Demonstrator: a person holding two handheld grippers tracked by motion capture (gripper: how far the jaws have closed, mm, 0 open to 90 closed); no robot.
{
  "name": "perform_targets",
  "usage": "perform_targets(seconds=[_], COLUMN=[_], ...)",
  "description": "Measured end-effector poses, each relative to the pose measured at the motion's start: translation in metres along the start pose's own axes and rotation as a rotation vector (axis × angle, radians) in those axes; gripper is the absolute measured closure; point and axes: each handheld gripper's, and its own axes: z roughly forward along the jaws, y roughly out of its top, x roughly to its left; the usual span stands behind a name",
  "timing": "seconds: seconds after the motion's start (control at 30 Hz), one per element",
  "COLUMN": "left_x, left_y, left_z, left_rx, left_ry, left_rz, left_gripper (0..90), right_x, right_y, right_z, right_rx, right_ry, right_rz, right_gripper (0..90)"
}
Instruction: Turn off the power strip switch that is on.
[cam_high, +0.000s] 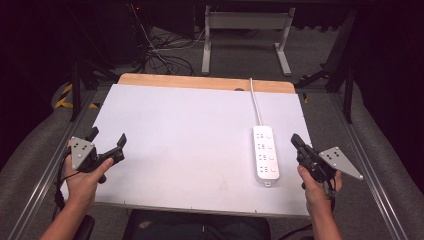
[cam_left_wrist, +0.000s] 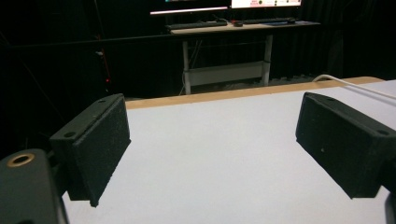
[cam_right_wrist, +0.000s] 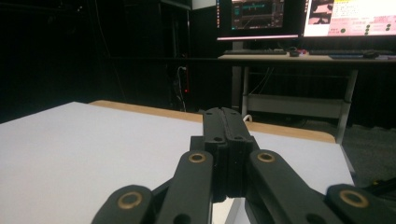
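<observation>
A white power strip (cam_high: 265, 158) lies on the white table top (cam_high: 190, 145) toward its right side, and its white cord (cam_high: 256, 102) runs off over the far edge. My right gripper (cam_high: 295, 139) hovers just right of the strip, held in a hand; its jaws are shut with nothing between them, pressed flat together in the right gripper view (cam_right_wrist: 226, 122). At the table's left edge my left gripper (cam_high: 107, 136) is held in the other hand. Its jaws stand wide open and empty over bare table in the left gripper view (cam_left_wrist: 212, 149).
A wooden strip (cam_high: 205, 82) borders the table's far edge. Beyond it stand a desk frame (cam_high: 245, 35) and loose cables (cam_high: 165, 57) on the floor. Metal rails (cam_high: 367, 170) run along both sides. A desk with monitors (cam_right_wrist: 303, 18) stands farther back.
</observation>
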Motion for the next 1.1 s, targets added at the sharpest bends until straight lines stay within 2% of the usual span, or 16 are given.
perform_targets(seconds=[0.43, 0.5, 0.6, 0.63, 0.7, 0.8, 1.1], left_x=[0.001, 0.001, 0.001, 0.001, 0.001, 0.002, 0.002], left_y=[0.0, 0.0, 0.0, 0.0, 0.0, 0.0, 0.0], left_z=[-0.001, -0.001, -0.001, -0.001, -0.001, -0.001, 0.0], left_rx=[-0.004, -0.001, -0.001, -0.003, -0.003, -0.002, -0.001], left_ry=[0.006, 0.006, 0.006, 0.007, 0.006, 0.006, 0.003], left_rz=[-0.003, -0.005, -0.007, -0.007, -0.008, -0.009, -0.012], left_gripper=[10.5, 10.5, 10.5, 10.5, 10.5, 10.5, 10.5], right_x=[-0.002, 0.0, 0.002, 0.003, 0.004, 0.005, 0.004], right_y=[-0.001, 0.0, -0.001, -0.001, -0.003, -0.005, -0.007], right_z=[-0.001, 0.0, 0.003, 0.005, 0.008, 0.01, 0.011], right_rx=[-0.005, 0.0, -0.009, -0.005, 0.017, 0.021, 0.04], right_ry=[-0.012, 0.0, 0.006, 0.004, -0.001, -0.024, -0.034], right_rz=[-0.01, -0.013, -0.041, -0.034, -0.022, -0.023, -0.028], right_gripper=[88.2, 79.1, 39.0, 26.2, 10.7, 4.6, 4.6])
